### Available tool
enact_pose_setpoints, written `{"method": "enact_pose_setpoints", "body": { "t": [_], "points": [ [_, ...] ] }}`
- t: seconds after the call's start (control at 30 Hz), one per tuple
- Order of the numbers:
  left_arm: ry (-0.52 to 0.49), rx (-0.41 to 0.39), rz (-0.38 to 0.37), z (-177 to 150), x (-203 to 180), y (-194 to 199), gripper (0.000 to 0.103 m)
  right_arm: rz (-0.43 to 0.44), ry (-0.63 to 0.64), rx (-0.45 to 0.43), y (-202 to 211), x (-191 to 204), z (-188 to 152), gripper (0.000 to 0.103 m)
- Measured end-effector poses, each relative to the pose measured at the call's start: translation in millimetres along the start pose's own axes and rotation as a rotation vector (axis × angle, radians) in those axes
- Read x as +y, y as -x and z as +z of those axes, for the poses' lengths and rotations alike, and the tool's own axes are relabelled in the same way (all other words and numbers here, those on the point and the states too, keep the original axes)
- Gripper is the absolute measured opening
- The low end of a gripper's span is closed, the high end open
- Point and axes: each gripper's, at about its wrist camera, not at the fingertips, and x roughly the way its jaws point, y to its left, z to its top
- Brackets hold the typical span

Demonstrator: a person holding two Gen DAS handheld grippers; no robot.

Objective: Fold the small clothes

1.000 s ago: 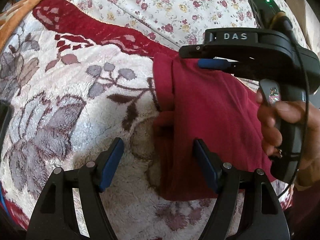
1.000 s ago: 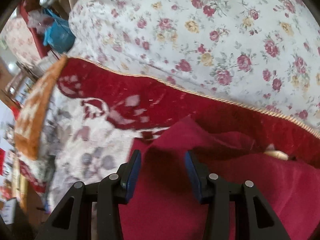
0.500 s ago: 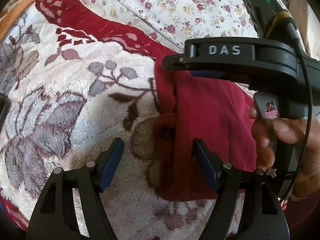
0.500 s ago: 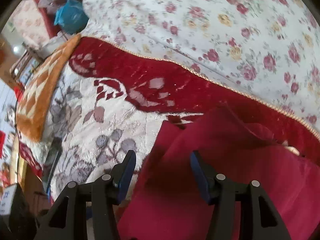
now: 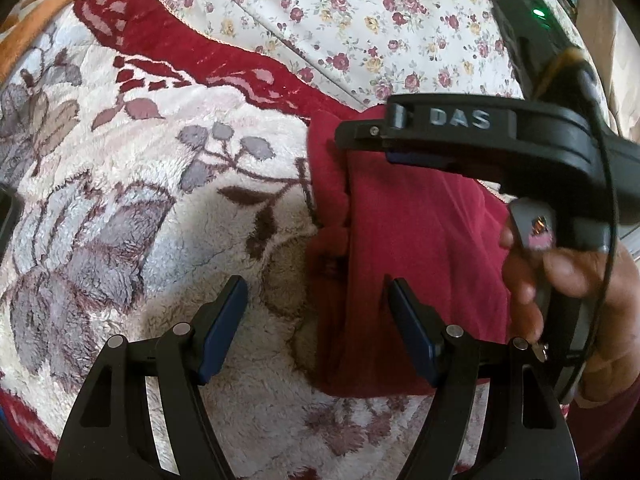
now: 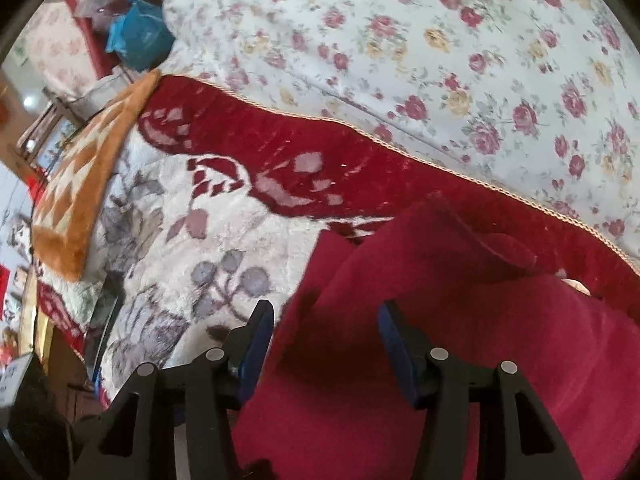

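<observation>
Red garment (image 5: 420,248) left edge between open left gripper (image 5: 316,312) fingers.

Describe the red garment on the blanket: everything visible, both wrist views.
The red garment is a plain deep-red piece of soft, matte cloth, folded into a rough oblong with a lumpy, rolled left edge. It lies flat on the fleecy floral blanket, its far end near the blanket's red border. The left gripper stands open over its near left edge, the right pad above the cloth; contact is unclear. The right gripper is open above its far corner, gripping nothing. A fold ridge shows in the right wrist view.
</observation>
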Motion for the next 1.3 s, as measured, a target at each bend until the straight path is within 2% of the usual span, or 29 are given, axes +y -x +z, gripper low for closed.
{"method": "enact_pose_setpoints", "body": {
  "t": [0.07, 0.13, 0.2, 0.37, 0.53, 0.57, 0.63, 0.73, 0.83, 0.93, 1.0, 1.03, 1.07, 1.13, 1.17, 1.3],
  "points": [
    [-0.003, 0.000, 0.005, -0.5, 0.3, -0.3, 0.073, -0.022, -0.005, 0.009, -5.3, 0.5, 3.3, 0.055],
    [-0.007, 0.001, 0.012, 0.1, -0.7, -1.9, 0.073, -0.043, -0.001, 0.041, -15.5, 3.6, 7.9, 0.065],
    [-0.012, 0.000, 0.017, 0.0, -2.6, -2.4, 0.073, -0.076, 0.017, 0.055, -23.9, 8.4, 12.2, 0.068],
    [-0.012, -0.001, 0.026, 0.9, -2.6, -3.6, 0.073, -0.168, 0.050, 0.050, -41.3, 12.4, 19.6, 0.068],
    [-0.019, -0.008, 0.042, 3.5, -4.1, -8.2, 0.073, -0.199, 0.084, 0.016, -47.4, 8.3, 18.4, 0.068],
    [-0.020, -0.009, 0.044, 4.0, -4.8, -9.3, 0.073, -0.201, 0.102, 0.007, -46.5, 8.2, 17.0, 0.065],
    [-0.021, -0.012, 0.047, 5.7, -5.8, -10.8, 0.073, -0.202, 0.117, -0.008, -42.1, 6.0, 15.4, 0.051],
    [-0.015, -0.023, 0.036, 8.4, -7.1, -12.5, 0.075, -0.144, 0.096, -0.042, -28.1, -1.2, 12.0, 0.033],
    [0.006, -0.042, 0.005, 12.5, -7.5, -16.4, 0.082, -0.104, 0.079, -0.091, -9.1, -9.4, 7.1, 0.024],
    [0.005, -0.058, -0.028, 17.2, -11.2, -19.9, 0.082, -0.079, 0.040, -0.124, 7.5, -22.0, 4.5, 0.021],
    [-0.003, -0.053, -0.087, 18.9, -16.2, -21.2, 0.081, -0.052, 0.009, -0.135, 16.1, -31.9, 3.6, 0.021],
    [-0.004, -0.042, -0.135, 19.3, -18.6, -23.2, 0.078, -0.044, -0.004, -0.137, 18.6, -36.2, 2.5, 0.021],
    [-0.002, -0.024, -0.186, 19.3, -21.4, -25.6, 0.065, -0.034, -0.018, -0.138, 21.2, -40.9, 1.3, 0.021],
    [-0.015, 0.009, -0.260, 19.1, -28.1, -29.6, 0.049, -0.008, -0.052, -0.135, 25.8, -52.5, -0.8, 0.021],
    [-0.039, -0.001, -0.269, 18.1, -32.6, -28.3, 0.045, 0.005, -0.070, -0.131, 27.3, -58.2, -2.4, 0.021],
    [-0.143, -0.065, -0.254, 15.1, -50.4, -16.7, 0.043, 0.065, -0.120, -0.114, 30.5, -68.4, -5.6, 0.021]
  ]
}}
